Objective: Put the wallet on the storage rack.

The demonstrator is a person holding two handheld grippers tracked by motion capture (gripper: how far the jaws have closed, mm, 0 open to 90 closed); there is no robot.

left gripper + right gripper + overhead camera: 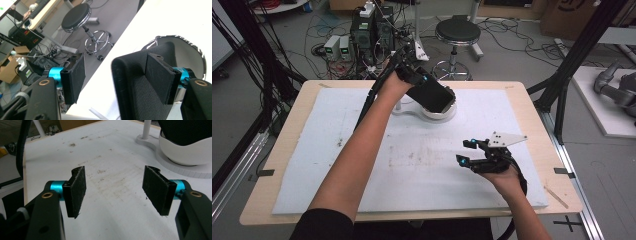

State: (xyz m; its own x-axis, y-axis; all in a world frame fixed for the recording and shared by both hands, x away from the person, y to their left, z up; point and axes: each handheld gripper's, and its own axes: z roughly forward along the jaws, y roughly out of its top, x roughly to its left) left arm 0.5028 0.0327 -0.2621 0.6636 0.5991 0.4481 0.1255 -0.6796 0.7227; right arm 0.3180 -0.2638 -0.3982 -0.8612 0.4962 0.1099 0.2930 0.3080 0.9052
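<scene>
Left tool open (wide) — black pouch beside one pad, white stand

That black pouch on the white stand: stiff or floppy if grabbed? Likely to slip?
The black pouch probably holds its shape: rounded, firm-looking edges. Its woven surface should grip rather than slip. It leans tilted on the white stand, so a push may tip it off.

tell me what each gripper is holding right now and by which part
Nothing is gripped. The left gripper stands open around the rim of the black fabric pouch on the white round stand; one pad is clear of it. The right gripper is open, empty.
</scene>
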